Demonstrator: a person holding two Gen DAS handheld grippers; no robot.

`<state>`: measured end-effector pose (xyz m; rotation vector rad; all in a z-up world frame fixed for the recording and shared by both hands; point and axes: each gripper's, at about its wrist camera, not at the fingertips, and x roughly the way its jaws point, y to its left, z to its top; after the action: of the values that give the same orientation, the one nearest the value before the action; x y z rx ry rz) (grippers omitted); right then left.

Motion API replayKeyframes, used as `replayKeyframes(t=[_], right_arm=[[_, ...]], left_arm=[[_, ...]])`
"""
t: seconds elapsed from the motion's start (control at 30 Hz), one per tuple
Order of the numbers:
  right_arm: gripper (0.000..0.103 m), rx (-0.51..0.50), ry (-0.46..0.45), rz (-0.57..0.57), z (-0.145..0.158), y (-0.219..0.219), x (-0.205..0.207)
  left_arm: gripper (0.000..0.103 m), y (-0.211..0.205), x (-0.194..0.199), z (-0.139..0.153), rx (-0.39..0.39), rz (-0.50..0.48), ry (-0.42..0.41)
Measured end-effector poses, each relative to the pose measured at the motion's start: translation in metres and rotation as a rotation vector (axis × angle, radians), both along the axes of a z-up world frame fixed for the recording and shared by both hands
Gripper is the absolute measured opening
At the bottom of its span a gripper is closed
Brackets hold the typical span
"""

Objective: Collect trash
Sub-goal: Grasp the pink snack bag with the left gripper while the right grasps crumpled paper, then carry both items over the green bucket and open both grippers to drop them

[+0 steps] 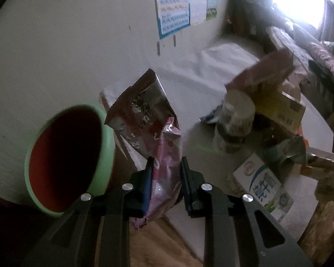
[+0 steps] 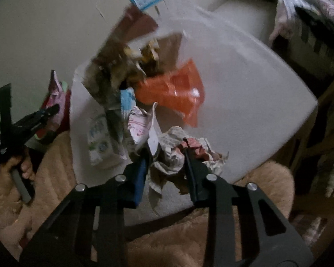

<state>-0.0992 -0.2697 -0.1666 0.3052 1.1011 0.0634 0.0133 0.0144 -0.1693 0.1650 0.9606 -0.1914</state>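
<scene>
My left gripper is shut on a pink and brown snack wrapper and holds it in the air just right of a green-rimmed red bin. The left gripper with its wrapper also shows at the left of the right wrist view. My right gripper is shut on a crumpled grey and red paper wrapper over the near edge of the white table. An orange wrapper, a blue packet and brown packaging lie on the table.
A paper cup, a yellow box, a white and blue carton and a grey wrapper crowd the table. A poster hangs on the wall. A tan cushioned seat lies below the table edge.
</scene>
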Motion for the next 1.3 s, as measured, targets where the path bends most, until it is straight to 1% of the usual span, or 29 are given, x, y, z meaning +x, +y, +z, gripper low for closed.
replayKeyframes(t=[0.1, 0.17, 0.2, 0.3, 0.33, 0.37, 0.43, 0.47, 0.6, 0.7, 0.77, 0.87, 0.9, 0.93, 0.97, 1.0, 1.03, 1.07, 1.1, 1.2, 1.3], right_arm=[[0.032, -0.052, -0.023, 0.008, 0.011, 0.004, 0.003], [0.033, -0.081, -0.006, 0.019, 0.003, 0.007, 0.013], [0.034, -0.085, 0.020, 0.027, -0.006, 0.010, 0.020], [0.047, -0.063, 0.080, 0.042, -0.026, 0.009, 0.022], [0.054, -0.058, 0.091, 0.047, -0.031, 0.011, 0.022], [0.062, -0.056, 0.100, 0.055, -0.033, 0.014, 0.020], [0.071, -0.058, 0.098, 0.063, -0.032, 0.011, 0.013], [0.074, -0.054, 0.095, 0.065, -0.030, 0.011, 0.011], [0.074, 0.011, 0.068, 0.044, -0.019, -0.005, -0.001], [0.074, 0.036, 0.033, -0.024, -0.016, -0.018, -0.001], [0.074, 0.045, 0.033, -0.067, -0.020, -0.026, 0.005], [0.074, 0.099, 0.041, -0.083, -0.032, -0.027, 0.017], [0.072, 0.120, 0.049, -0.084, -0.037, -0.027, 0.019], [0.059, 0.138, 0.065, -0.083, -0.044, -0.027, 0.021], [0.044, 0.140, 0.082, -0.087, -0.049, -0.027, 0.022], [0.040, 0.140, 0.083, -0.100, -0.052, -0.028, 0.022], [0.031, 0.152, 0.072, -0.106, -0.050, -0.028, 0.020], [0.017, 0.161, 0.059, -0.112, -0.046, -0.031, 0.017], [0.017, 0.169, 0.047, -0.116, -0.042, -0.032, 0.015], [0.016, 0.126, -0.005, -0.145, -0.018, -0.039, 0.008], [0.016, 0.097, -0.084, -0.146, 0.014, -0.034, 0.012]], left_arm=[[0.021, 0.007, 0.002, 0.005, -0.017, 0.011, -0.006], [0.021, 0.007, 0.002, 0.003, -0.020, 0.012, -0.004], [0.021, 0.008, 0.002, 0.003, -0.023, 0.013, -0.002], [0.022, 0.008, 0.003, 0.004, -0.025, 0.021, -0.014], [0.022, 0.010, 0.004, 0.005, -0.025, 0.024, -0.019], [0.022, 0.011, 0.003, 0.006, -0.028, 0.028, -0.021], [0.022, 0.012, 0.002, 0.007, -0.034, 0.030, -0.020], [0.022, 0.010, 0.002, 0.006, -0.032, 0.024, -0.020], [0.022, 0.004, -0.001, 0.005, -0.019, 0.002, -0.021], [0.022, 0.002, 0.000, 0.007, -0.013, -0.002, -0.028], [0.022, 0.000, 0.000, 0.008, -0.010, -0.005, -0.030], [0.022, 0.001, -0.001, 0.007, -0.001, -0.012, -0.031], [0.022, 0.000, -0.002, 0.008, 0.000, -0.013, -0.032], [0.022, 0.000, -0.002, 0.009, 0.002, -0.013, -0.034], [0.022, 0.000, -0.002, 0.009, 0.003, -0.013, -0.036], [0.022, 0.000, -0.002, 0.009, 0.004, -0.013, -0.038], [0.022, 0.000, -0.002, 0.009, 0.004, -0.014, -0.040], [0.022, 0.000, -0.002, 0.010, 0.005, -0.013, -0.045], [0.022, 0.001, -0.002, 0.010, 0.004, -0.012, -0.047], [0.022, 0.002, -0.002, 0.013, -0.006, -0.012, -0.055], [0.022, 0.008, -0.001, 0.020, -0.008, -0.011, -0.078]])
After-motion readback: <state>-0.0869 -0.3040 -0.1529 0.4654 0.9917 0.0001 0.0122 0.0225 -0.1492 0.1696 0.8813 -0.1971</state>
